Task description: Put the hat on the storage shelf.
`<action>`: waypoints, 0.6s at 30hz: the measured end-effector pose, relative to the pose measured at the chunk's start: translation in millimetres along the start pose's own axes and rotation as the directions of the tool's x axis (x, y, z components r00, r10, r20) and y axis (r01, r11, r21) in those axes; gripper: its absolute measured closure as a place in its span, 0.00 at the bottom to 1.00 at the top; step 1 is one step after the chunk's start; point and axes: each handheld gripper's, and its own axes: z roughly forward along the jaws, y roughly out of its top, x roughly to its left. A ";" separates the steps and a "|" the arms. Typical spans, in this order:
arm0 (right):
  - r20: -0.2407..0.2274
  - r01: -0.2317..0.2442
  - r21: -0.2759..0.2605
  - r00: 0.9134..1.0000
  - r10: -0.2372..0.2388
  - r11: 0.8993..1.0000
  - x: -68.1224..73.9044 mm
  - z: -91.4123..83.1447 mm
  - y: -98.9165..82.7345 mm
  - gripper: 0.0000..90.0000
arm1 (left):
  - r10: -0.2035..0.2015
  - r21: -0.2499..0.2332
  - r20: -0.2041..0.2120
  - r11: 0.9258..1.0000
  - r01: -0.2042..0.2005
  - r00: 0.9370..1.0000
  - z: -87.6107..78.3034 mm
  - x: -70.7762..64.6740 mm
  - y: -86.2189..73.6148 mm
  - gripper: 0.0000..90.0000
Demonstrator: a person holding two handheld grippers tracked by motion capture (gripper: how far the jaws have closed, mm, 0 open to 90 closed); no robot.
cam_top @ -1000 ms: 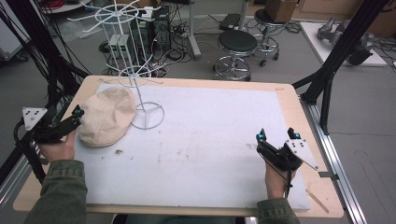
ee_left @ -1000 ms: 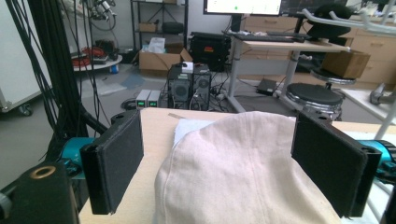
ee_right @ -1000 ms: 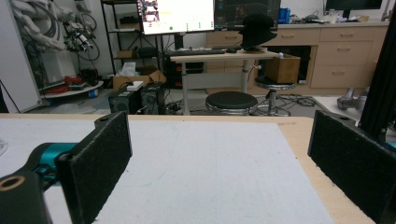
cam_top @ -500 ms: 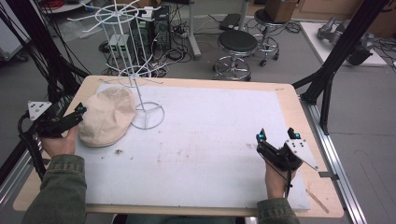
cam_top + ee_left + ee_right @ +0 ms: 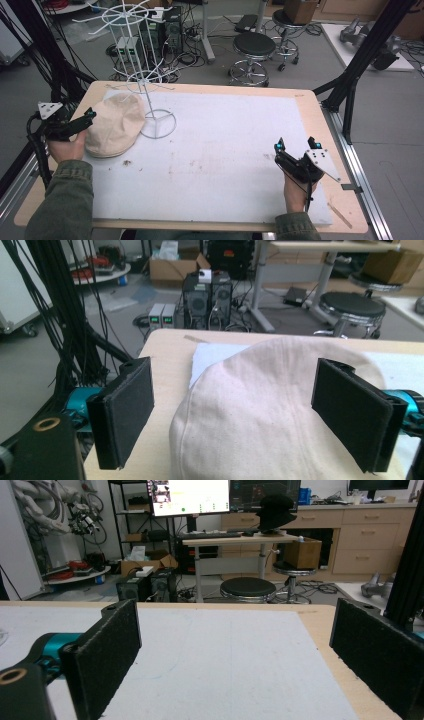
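Note:
A cream flat cap lies on the white mat at the table's left, beside the round base of a white wire stand. My left gripper is at the cap's left edge, raised a little, and it is open. In the left gripper view the cap sits between and just beyond the two black pads, which do not touch it. My right gripper rests open near the table's right front, nothing between its jaws; its own view looks across bare mat.
The wire stand's ring base sits right of the cap, with hooked arms spreading above. Black frame posts rise at both table sides. Stools, computers and cables stand on the floor beyond the far edge.
My left gripper has lifted slightly and shifted a little away from the cap's edge, staying open. The right gripper and the cap have not moved.

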 end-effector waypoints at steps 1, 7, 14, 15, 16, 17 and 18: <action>0.000 0.000 0.002 1.000 0.000 1.000 0.1 0.1 0.0 0.06 | 0.004 0.001 0.000 1.000 -0.004 1.000 1.7 0.0 1.0 0.19; 0.002 -0.002 0.002 1.000 0.002 1.000 0.0 -0.1 0.0 0.06 | -0.004 0.013 0.006 1.000 0.004 1.000 9.2 -1.2 3.9 0.19; 0.001 -0.004 0.004 1.000 0.004 1.000 -0.1 0.3 -0.3 0.06 | -0.007 0.041 0.002 0.999 0.007 1.000 18.1 0.9 2.9 0.20; 0.000 -0.002 0.003 1.000 0.002 1.000 -0.2 0.5 -0.3 0.06 | -0.003 0.051 0.001 0.999 0.003 1.000 20.2 1.1 3.6 0.20; 0.000 -0.001 0.003 1.000 0.001 1.000 -0.1 0.7 -0.4 0.06 | 0.000 0.052 -0.004 0.999 0.000 1.000 22.1 0.9 3.7 0.20; 0.001 -0.002 0.004 1.000 0.002 1.000 -0.1 0.8 -0.5 0.06 | -0.005 0.063 -0.004 0.998 0.005 1.000 24.6 1.3 3.8 0.20; -0.001 0.003 0.005 1.000 -0.003 1.000 -0.2 0.9 -0.6 0.06 | -0.010 0.078 0.000 0.997 0.010 1.000 27.7 1.9 3.7 0.19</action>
